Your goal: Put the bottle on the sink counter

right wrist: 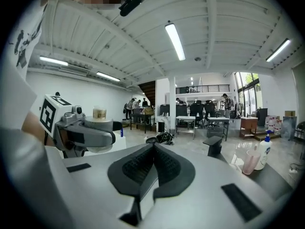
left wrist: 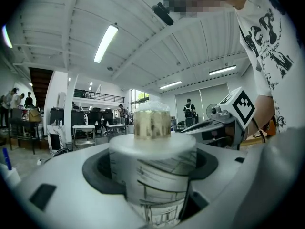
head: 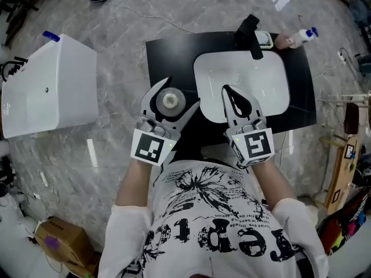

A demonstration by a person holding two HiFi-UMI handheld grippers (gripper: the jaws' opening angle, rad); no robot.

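Left gripper (head: 181,92) has its jaws spread wide and clamped around the bottle (head: 170,100), a pale one with a line-drawing label and a gold cap. From the head view you're looking straight down on the cap, so it's upright. It sits over the black tabletop (head: 168,57), just left of the white sink basin (head: 266,86). Can't tell whether the bottom is actually touching the tabletop.

Right gripper (right wrist: 153,149) is empty, with the jaws pressed together and the dark pads meeting. In the head view it hangs over the near edge of the basin, right next to the left one.

At the far side of the basin there's a black faucet (head: 250,36), and just right of it a pink cup (head: 284,41) and a white spray bottle (head: 302,37) with a blue top. A white box (head: 49,86) is off to the left on the marble floor (head: 116,155), well apart from the tabletop.
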